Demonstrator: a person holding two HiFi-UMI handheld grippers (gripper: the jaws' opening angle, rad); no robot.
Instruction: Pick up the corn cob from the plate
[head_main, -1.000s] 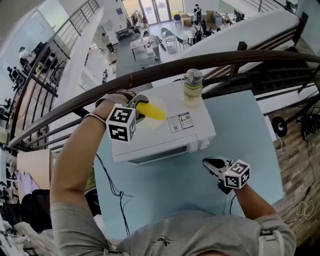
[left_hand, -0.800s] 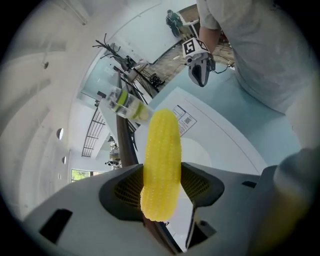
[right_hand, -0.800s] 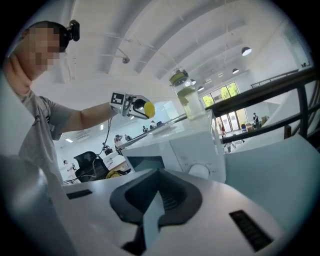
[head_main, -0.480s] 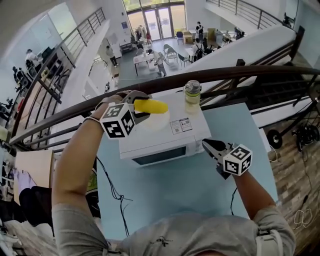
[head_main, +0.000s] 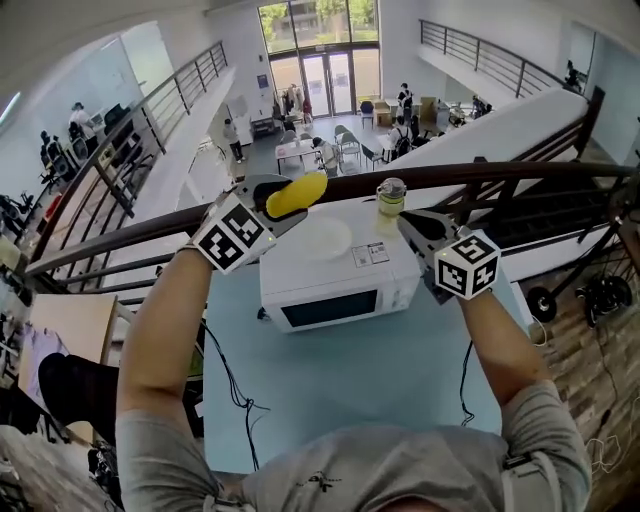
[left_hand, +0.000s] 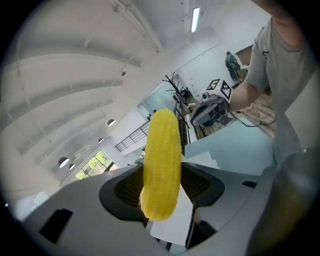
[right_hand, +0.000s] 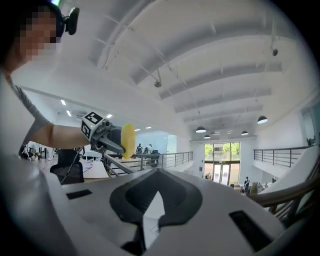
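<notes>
In the head view, the left gripper (head_main: 272, 198) is held high at the left, above the microwave (head_main: 335, 290). The corn cob (head_main: 297, 193) is pinched in it and sticks out to the right, in front of the dark handrail (head_main: 520, 172). The plate (head_main: 327, 240) lies on top of the microwave and nothing is seen on it; the cob is well above it and touches nothing but the gripper. The pick-up itself is therefore judged to be done. A bottle (head_main: 390, 197) stands at the back of the microwave top, near the plate. The right gripper (head_main: 412, 224) is raised at the right, close to the bottle in the picture and apart from the cob. It is probably kept aside so that the other hand is not hindered.

In the left gripper view, the cob (left_hand: 161, 165) is seen between the two dark ribbed pads (left_hand: 129, 186), which press on its sides. The jaws are kept rather wide only by the thickness of the cob. It is gripped near one end, so most of its length reaches out beyond the jaws. With such a hold it is judged that the cob could pivot if it were swung quickly; the ribbed pads are there to prevent this. The other gripper (left_hand: 209, 106) is visible far behind.

In the right gripper view, the jaws are pressed together, with only a thin wedge of light below the tips, and nothing is carried between them. The cob (right_hand: 127, 141) appears small at the left, held up by the other hand.
</notes>
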